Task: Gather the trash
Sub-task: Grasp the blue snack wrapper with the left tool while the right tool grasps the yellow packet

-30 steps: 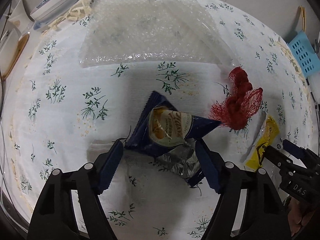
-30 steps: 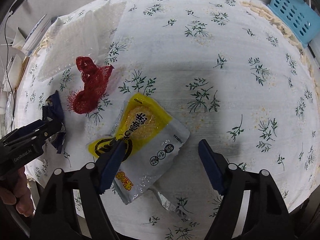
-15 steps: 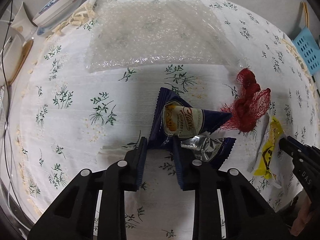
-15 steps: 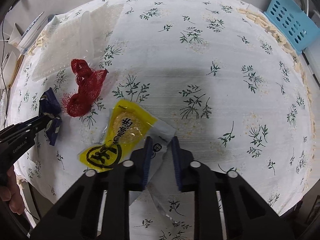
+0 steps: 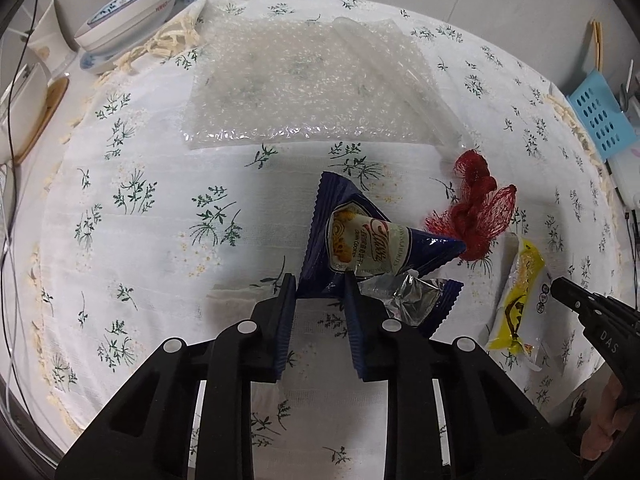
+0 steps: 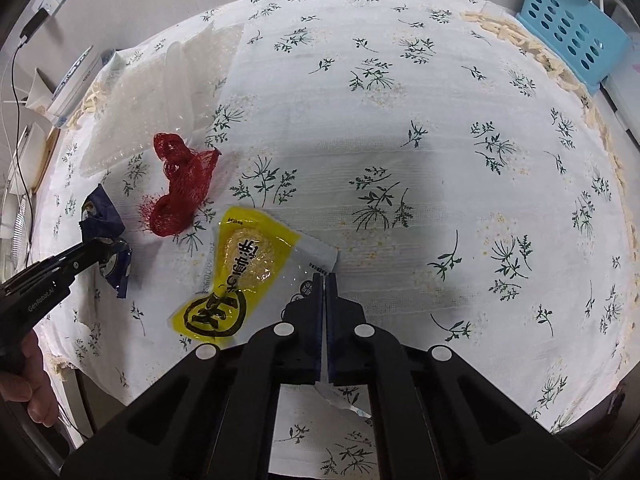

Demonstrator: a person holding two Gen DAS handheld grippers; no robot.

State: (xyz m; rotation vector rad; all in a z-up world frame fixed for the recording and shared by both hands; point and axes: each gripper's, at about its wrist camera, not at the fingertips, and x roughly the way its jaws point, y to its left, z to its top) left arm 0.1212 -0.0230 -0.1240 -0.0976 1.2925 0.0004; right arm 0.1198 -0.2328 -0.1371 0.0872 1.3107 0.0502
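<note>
My left gripper (image 5: 320, 282) is shut on the near edge of a dark blue cookie wrapper (image 5: 360, 240) that lies crumpled on the flowered tablecloth. My right gripper (image 6: 325, 280) is shut on the clear end of a yellow snack packet (image 6: 248, 268). A red mesh net bag (image 5: 476, 212) lies between the two wrappers, touching the blue one's tip; it also shows in the right wrist view (image 6: 180, 188). A sheet of bubble wrap (image 5: 300, 80) lies flat at the far side. The left gripper (image 6: 96, 254) with the blue wrapper (image 6: 100, 220) shows at the left of the right wrist view.
A blue perforated basket (image 6: 576, 28) stands at the table's far right edge. A white and blue bowl-like dish (image 5: 128, 16) and white items sit past the far left edge. The tablecloth (image 6: 440, 120) stretches to the right.
Both grippers went from wide open to shut: the left closed on the blue cookie wrapper, the right on the yellow packet. Both have lifted back a little from the table.
</note>
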